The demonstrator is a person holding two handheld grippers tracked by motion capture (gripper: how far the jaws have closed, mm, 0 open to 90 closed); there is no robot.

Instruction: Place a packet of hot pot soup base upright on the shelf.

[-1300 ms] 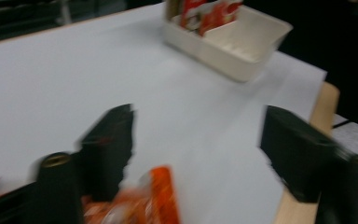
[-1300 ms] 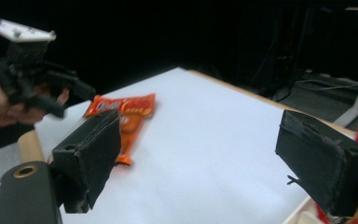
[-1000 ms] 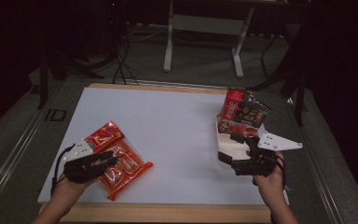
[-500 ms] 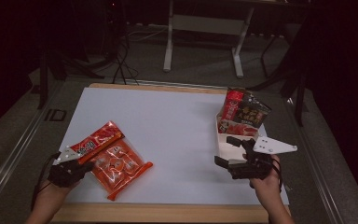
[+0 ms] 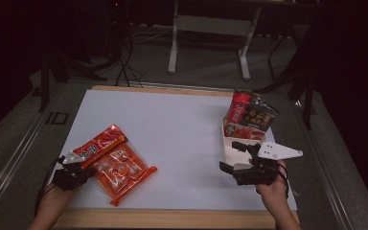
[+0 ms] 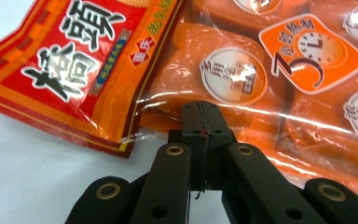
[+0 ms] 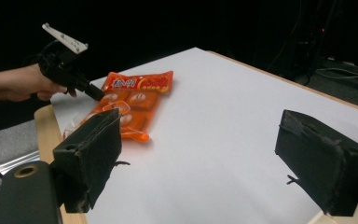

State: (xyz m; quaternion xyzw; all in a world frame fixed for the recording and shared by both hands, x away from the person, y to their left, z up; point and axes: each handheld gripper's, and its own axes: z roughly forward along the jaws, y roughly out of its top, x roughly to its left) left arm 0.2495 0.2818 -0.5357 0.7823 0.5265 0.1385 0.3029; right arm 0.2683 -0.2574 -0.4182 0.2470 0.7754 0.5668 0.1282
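Landmark: the white table (image 5: pixel 182 139), with the person seated at its near edge.

Left gripper (image 6: pixel 200 114): at the table's near left corner, its jaws had just been closing and stood pressed together, tips resting on the clear edge of the orange snack packet; no film was visibly pinched between them, so whether it gripped the wrapper could not be told.

Orange snack packet (image 5: pixel 120 167): flat on the table near its front left corner, a clear bag of individually wrapped orange pieces, touching the left gripper's tips.

Red header of the packet (image 6: pixel 74 65): printed with white characters, lying toward the table's left edge.

Right gripper (image 5: pixel 237 160): held above the table's near right part, jaws wide apart with nothing between them.

White tray (image 5: pixel 232 143): on the table's right side, just beyond the right gripper.

Red and dark snack bags (image 5: pixel 251 117): standing in the far end of the tray.
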